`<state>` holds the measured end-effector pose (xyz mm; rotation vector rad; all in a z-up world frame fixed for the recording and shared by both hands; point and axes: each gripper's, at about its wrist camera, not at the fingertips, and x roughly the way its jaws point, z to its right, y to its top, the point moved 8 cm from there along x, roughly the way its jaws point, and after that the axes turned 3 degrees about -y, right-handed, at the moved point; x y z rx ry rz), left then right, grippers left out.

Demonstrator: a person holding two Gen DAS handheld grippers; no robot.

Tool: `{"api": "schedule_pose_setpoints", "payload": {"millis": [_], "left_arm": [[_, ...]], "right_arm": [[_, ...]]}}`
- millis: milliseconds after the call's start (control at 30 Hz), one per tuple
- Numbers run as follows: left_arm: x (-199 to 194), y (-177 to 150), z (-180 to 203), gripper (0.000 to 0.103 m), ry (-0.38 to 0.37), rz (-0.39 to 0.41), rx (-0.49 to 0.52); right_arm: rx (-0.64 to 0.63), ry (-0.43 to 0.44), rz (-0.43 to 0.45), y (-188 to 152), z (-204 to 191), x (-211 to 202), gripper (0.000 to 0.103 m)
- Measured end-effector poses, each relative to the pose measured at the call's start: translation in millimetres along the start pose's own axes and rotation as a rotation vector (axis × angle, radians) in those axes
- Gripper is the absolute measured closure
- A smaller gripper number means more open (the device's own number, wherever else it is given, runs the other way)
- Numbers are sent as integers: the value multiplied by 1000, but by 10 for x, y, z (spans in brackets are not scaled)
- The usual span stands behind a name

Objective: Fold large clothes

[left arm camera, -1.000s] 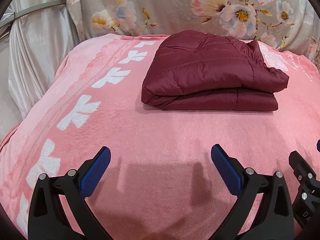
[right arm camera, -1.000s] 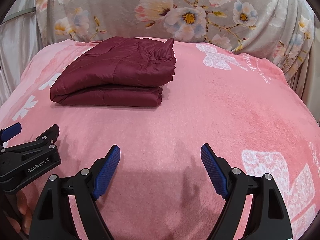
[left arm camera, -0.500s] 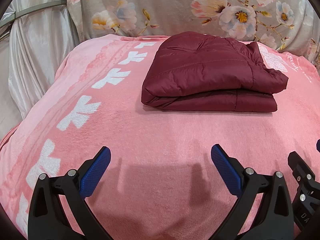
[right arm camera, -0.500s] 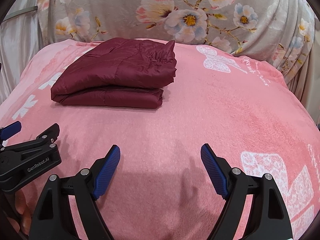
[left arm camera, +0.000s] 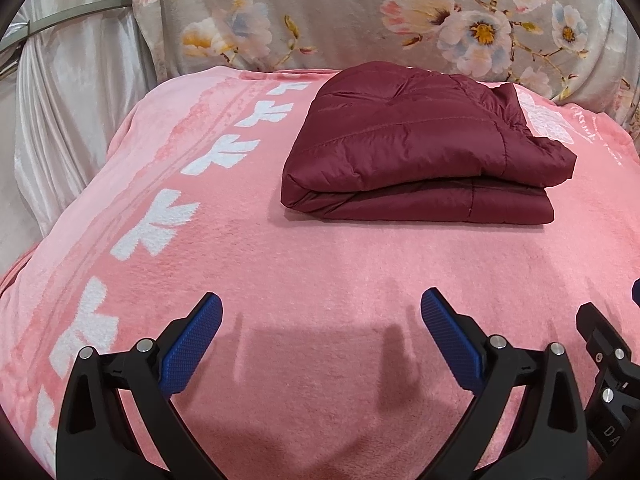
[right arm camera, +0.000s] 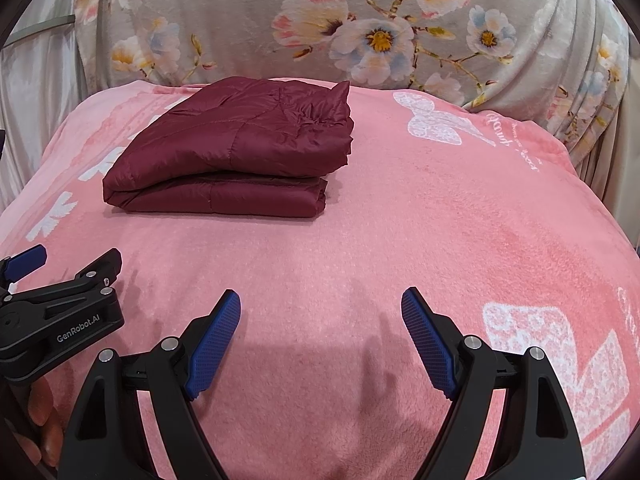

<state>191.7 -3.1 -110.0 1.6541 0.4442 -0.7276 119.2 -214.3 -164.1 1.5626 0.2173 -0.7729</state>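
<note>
On the far half of the pink blanket [left arm camera: 320, 264] lies the jacket [left arm camera: 416, 148], dark red, quilted, folded into a thick rectangle w/ two stacked layers showing along the near edge. In the right wrist view the jacket [right arm camera: 236, 148] sits left of centre, one corner sticking up a bit at its back right. Blanket has white bow-like prints down the left side & a white butterfly-like print w/ script near the far right.

Left gripper [left arm camera: 320, 320] is near the front edge of the blanket, over bare pink fabric, fingers spread wide apart, nothing betw. the blue pads [left arm camera: 192, 348]. Well apart from the jacket. Right gripper [right arm camera: 320, 316] same story: fingers wide apart, holding nothing, blue pads [right arm camera: 216, 340] over bare blanket, jacket well ahead & to its left.

The two tools sit side by side; left gripper [right arm camera: 60, 304] shows at the left edge of the right wrist view.

Behind the blanket: grey floral cloth [right arm camera: 360, 28] draped upright. Shiny pale curtain [left arm camera: 76, 92] at far left.
</note>
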Motion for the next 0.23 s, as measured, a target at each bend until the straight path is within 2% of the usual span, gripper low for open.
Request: {"api": "schedule_pose_setpoints", "payload": {"millis": [233], "left_arm": [[-23,2,10,6,-3,10,5]], "right_arm": [[-1,0,1,8,6,5,23]]}}
